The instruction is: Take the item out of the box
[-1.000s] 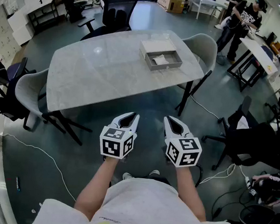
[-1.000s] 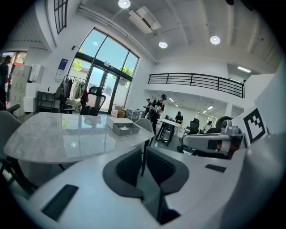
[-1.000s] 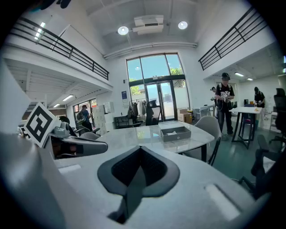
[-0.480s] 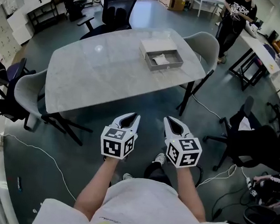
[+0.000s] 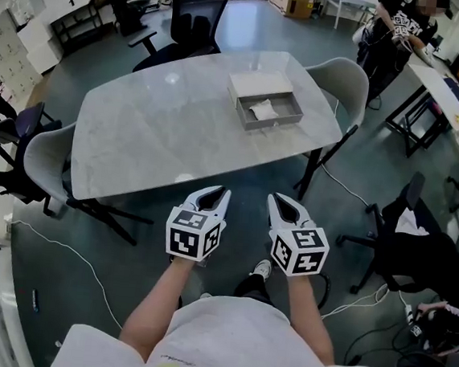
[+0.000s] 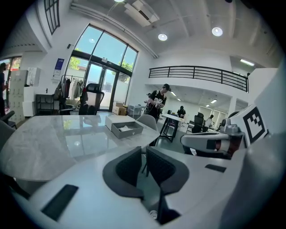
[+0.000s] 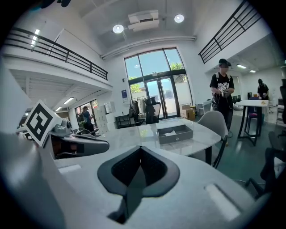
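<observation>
An open grey box (image 5: 267, 112) lies on the far right part of the marble table (image 5: 162, 128), and a white crumpled item (image 5: 262, 109) lies inside it. A white lid (image 5: 255, 82) lies just behind the box. Both grippers hang over the floor, short of the table's near edge and well away from the box. My left gripper (image 5: 215, 190) has its jaws drawn together to a thin slit, holding nothing. My right gripper (image 5: 279, 198) is shut and empty. The box (image 6: 126, 129) appears far ahead in the left gripper view, and the box (image 7: 174, 133) shows in the right gripper view too.
Grey chairs stand at the table's left end (image 5: 48, 153) and right end (image 5: 342, 78), and a black office chair (image 5: 194, 10) stands behind it. A person (image 5: 398, 29) stands by a desk at the back right. A cable (image 5: 69, 252) runs across the floor.
The table has drawn slightly nearer in the head view. Both grippers keep the same pose side by side. The person at the back right has shifted about.
</observation>
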Available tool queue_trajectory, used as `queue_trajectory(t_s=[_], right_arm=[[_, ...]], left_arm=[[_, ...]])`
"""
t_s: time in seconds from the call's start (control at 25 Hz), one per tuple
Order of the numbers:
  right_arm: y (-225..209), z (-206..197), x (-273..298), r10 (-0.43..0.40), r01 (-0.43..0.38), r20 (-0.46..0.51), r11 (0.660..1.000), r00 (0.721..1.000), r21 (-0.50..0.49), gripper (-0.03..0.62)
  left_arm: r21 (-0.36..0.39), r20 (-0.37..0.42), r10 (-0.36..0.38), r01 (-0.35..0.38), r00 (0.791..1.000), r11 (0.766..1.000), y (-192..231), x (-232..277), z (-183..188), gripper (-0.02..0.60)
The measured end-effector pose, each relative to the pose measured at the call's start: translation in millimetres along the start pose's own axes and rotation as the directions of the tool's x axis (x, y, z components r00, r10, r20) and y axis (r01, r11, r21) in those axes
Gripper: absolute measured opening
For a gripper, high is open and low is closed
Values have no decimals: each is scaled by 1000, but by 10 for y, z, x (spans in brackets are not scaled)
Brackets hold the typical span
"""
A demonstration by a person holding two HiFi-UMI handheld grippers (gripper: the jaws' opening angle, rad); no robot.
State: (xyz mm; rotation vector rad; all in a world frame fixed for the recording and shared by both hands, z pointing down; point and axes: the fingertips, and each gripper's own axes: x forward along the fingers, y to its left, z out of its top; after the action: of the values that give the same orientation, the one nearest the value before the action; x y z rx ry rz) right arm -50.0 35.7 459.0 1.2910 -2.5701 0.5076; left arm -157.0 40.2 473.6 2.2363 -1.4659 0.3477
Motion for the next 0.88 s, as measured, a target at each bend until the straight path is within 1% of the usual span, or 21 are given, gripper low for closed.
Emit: queue_trajectory(t_s=[0.12,0.48,0.76,0.88], right_arm=[[-152,59,120,18,-18,-10,1000,1000,7,5],[-677,288,447,95,-95,-8,995,995,25,5],[-1045,446,526,156,-156,4,987,988,30,5],[-1207,483,523,170,-170,7,985,985,25,5]], left_arm=[[-5,-16,13,-13,1000,1000,2,173,54,34],[0,-34,84,-84,996,996,-34,702,324,35],[19,-38,135,-134,990,991,-171,1079,534,35],[31,-35,146,-145,989,989,-237,1249,618,35]])
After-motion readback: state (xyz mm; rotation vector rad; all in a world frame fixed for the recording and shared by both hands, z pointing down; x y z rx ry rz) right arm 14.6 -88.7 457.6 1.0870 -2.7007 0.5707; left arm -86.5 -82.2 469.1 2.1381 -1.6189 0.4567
